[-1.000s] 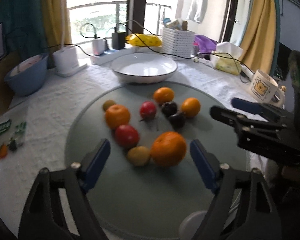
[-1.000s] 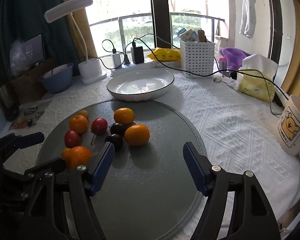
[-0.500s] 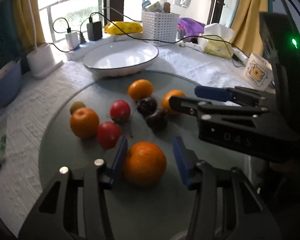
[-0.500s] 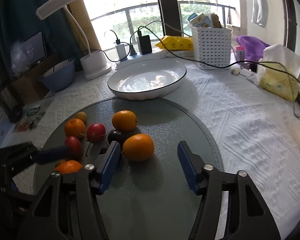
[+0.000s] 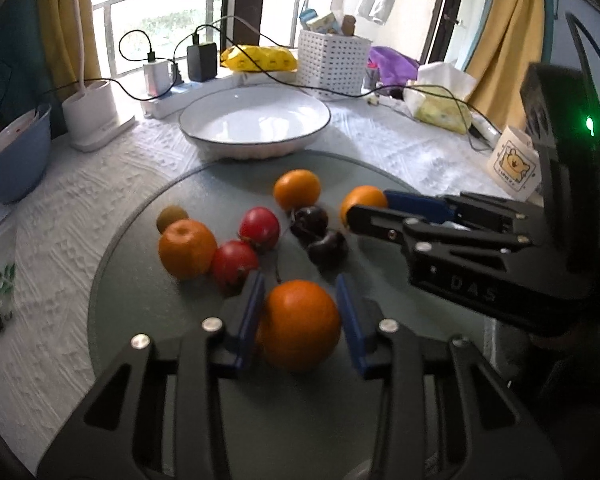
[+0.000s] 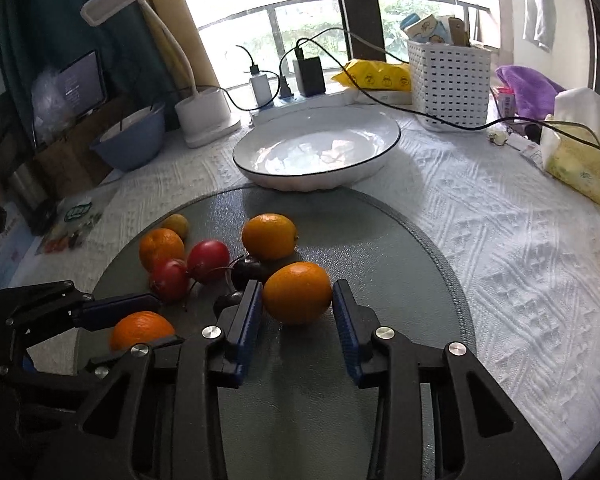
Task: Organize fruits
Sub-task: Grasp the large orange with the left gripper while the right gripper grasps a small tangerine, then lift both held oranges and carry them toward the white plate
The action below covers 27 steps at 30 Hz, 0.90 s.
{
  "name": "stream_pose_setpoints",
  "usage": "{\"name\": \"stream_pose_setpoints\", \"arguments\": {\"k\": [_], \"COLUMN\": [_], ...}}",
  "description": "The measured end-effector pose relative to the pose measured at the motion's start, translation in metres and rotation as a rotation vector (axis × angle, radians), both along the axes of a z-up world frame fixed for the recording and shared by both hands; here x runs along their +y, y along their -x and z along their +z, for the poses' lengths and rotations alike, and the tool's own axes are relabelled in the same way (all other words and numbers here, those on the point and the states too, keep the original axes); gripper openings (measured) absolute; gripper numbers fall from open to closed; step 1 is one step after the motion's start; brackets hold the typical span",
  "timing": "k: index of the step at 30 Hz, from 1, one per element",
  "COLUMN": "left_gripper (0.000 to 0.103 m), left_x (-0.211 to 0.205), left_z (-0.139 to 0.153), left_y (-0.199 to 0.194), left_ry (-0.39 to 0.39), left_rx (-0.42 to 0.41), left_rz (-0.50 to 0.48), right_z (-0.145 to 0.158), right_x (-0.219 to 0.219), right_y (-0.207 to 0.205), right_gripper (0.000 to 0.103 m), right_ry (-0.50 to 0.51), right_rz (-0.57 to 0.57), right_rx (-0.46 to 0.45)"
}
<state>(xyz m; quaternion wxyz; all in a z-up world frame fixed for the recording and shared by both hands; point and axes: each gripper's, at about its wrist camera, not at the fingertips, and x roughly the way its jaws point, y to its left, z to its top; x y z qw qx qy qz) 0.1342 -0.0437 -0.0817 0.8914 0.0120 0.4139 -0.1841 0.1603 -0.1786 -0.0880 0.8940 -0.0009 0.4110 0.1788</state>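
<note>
Several fruits lie on a round grey mat (image 5: 292, 420): oranges, two red fruits (image 5: 259, 227), two dark cherries (image 5: 327, 247) and a small brown fruit (image 5: 171, 216). My left gripper (image 5: 299, 300) is closing with its blue pads against both sides of the nearest orange (image 5: 300, 326), which rests on the mat. My right gripper (image 6: 297, 292) is also closing, its pads touching the sides of another orange (image 6: 297, 292) on the mat's right part. Behind the mat stands an empty white plate (image 6: 380, 152).
A blue bowl (image 6: 132, 140), a white lamp base (image 6: 206, 114), chargers with cables, a white perforated basket (image 6: 448, 80), a tissue pack (image 6: 580, 160) and a bear mug (image 5: 512, 164) ring the white tablecloth. A black cable runs across the back right.
Both grippers have come forward over the mat and narrowed their jaws, each from wide open to pads against an orange. The small yellowish fruit beside the left orange is now hidden.
</note>
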Motion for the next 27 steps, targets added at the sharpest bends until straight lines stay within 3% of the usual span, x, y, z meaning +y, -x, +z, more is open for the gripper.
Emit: {"name": "stream_pose_setpoints", "arguments": {"k": [1,6,11,16,21,27], "left_gripper": [0.033,0.032,0.032,0.036,0.041,0.040], "left_x": [0.001,0.003,0.008,0.011,0.010,0.007], "left_z": [0.003,0.013,0.007,0.002,-0.008,-0.010], "left_y": [-0.001,-0.009,-0.008,-0.001,0.000,0.007], "left_ry": [0.007,0.014,0.047,0.019,0.073,0.063], "left_rx": [-0.006,-0.035,0.018,0.025,0.089,0.060], "left_rz": [0.000,-0.003,-0.019,0.020,0.001,-0.001], "right_z": [0.002,0.010,0.015,0.010,0.010,0.014], "right_x": [-0.001,-0.005,-0.006,-0.009,-0.007,-0.009], "right_y": [0.000,-0.001,-0.003,0.001,0.010,0.017], "right_gripper": [0.038,0.038,0.038,0.038,0.038,0.038], "right_ry": [-0.003,-0.006,0.005,0.011,0.013,0.016], "right_rz": [-0.003,-0.009,-0.019,-0.025,-0.023,-0.030], "right_rx": [-0.005,-0.027,-0.046,-0.033,-0.032,-0.046]}}
